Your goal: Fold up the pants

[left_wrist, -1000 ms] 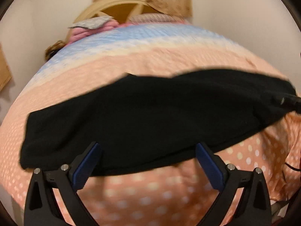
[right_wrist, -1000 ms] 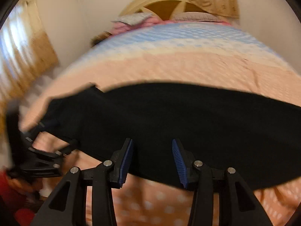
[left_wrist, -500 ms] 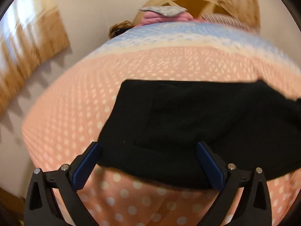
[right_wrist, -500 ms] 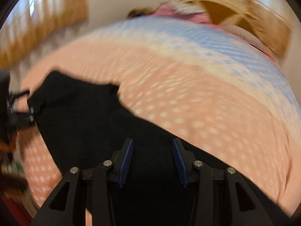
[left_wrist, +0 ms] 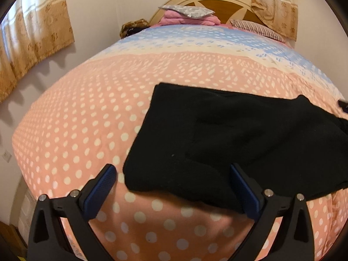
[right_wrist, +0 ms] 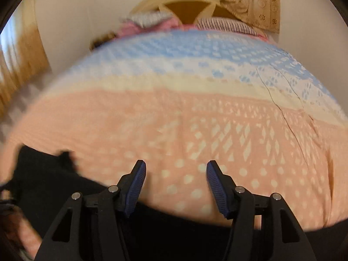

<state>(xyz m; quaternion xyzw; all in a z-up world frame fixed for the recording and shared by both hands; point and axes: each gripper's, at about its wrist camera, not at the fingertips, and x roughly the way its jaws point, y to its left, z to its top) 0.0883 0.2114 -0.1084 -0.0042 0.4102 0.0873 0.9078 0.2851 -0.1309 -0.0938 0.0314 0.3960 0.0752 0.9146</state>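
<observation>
Pants (left_wrist: 228, 143) lie doubled over on the bed (left_wrist: 87, 119), approx. one fold done w/ more prob. left; left hand-held gripper (left_wrist: 171, 187) released, right hand-held gripper (right_wrist: 176, 187) opening, nothing between.

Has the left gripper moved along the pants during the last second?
Yes. The left gripper now frames the left end of the black pants; the headboard sits further right in view, so it swung leftward.
</observation>
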